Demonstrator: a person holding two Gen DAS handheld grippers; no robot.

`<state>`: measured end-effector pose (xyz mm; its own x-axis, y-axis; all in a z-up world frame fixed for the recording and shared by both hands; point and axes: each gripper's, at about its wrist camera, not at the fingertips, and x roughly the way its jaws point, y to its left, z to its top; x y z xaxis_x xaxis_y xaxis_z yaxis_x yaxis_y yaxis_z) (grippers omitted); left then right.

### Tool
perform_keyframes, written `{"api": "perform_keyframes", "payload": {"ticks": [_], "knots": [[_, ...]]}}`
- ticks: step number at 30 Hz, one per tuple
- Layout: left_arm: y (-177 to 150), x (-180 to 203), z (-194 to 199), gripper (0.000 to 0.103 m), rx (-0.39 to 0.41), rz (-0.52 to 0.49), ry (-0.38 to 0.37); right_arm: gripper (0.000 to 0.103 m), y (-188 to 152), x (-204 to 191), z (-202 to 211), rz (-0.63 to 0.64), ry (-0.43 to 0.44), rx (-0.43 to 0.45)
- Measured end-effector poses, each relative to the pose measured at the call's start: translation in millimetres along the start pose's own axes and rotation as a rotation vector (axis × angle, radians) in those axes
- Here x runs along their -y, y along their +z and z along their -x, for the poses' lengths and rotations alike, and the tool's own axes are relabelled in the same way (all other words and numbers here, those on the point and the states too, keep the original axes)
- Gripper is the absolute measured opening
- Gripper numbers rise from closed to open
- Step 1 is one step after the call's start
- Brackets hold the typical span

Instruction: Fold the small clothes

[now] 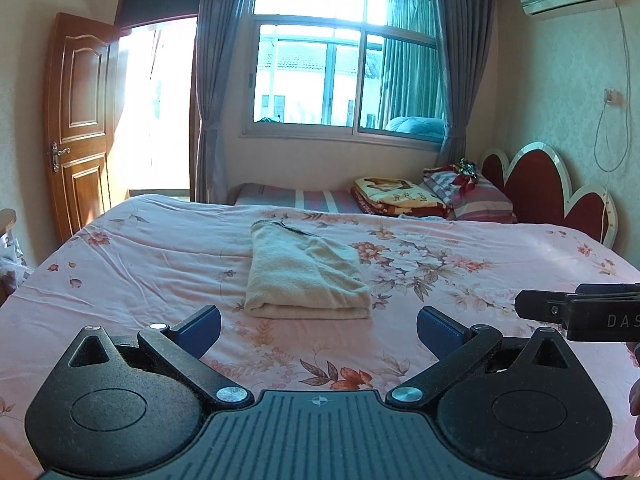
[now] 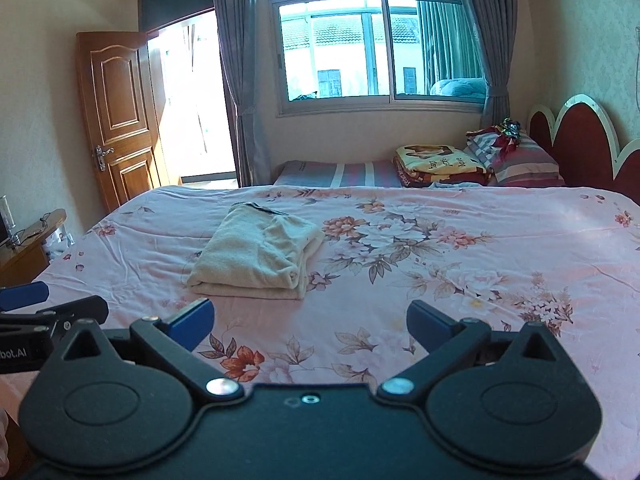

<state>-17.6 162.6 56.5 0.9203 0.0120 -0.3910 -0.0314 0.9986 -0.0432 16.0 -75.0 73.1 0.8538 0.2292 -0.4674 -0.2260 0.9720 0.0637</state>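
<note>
A cream garment (image 1: 306, 276) lies folded into a thick rectangle on the pink floral bedsheet (image 1: 140, 264). My left gripper (image 1: 318, 334) hovers just short of its near edge, open, with nothing between its blue pads. In the right wrist view the same folded garment (image 2: 258, 254) sits ahead and to the left on the bedsheet (image 2: 460, 272). My right gripper (image 2: 310, 326) is held back from it, wide open and empty. The right gripper's side shows at the right edge of the left wrist view, and the left gripper's fingers (image 2: 24, 296) show at the left edge of the right wrist view.
Folded blankets (image 2: 440, 164) and striped pillows (image 2: 524, 160) lie at the far side by the red headboard (image 2: 580, 136). An open wooden door (image 2: 116, 116) stands at the left, a window (image 2: 360, 48) with grey curtains behind. A wooden side table (image 2: 28, 248) sits left of the bed.
</note>
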Motion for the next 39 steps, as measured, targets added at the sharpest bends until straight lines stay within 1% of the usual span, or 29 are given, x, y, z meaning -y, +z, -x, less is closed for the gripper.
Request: {"api": "perform_keyframes", "payload": {"ticks": [5,15,39], "knots": [[3.9,3.6,-4.5,0.103,0.013,-0.007,0.001,0.102,-0.2,0.5,-3.4,0.0,-0.004,-0.003],[4.9,6.8,-6.3,0.103,0.014,-0.022,0.006,0.102,-2.0,0.8,-2.8,-0.004,-0.014,-0.002],[2.6,3.8,-2.6,0.103,0.02,-0.019,0.011,0.102,-4.7,1.6,-3.9,-0.005,-0.013,0.001]]}}
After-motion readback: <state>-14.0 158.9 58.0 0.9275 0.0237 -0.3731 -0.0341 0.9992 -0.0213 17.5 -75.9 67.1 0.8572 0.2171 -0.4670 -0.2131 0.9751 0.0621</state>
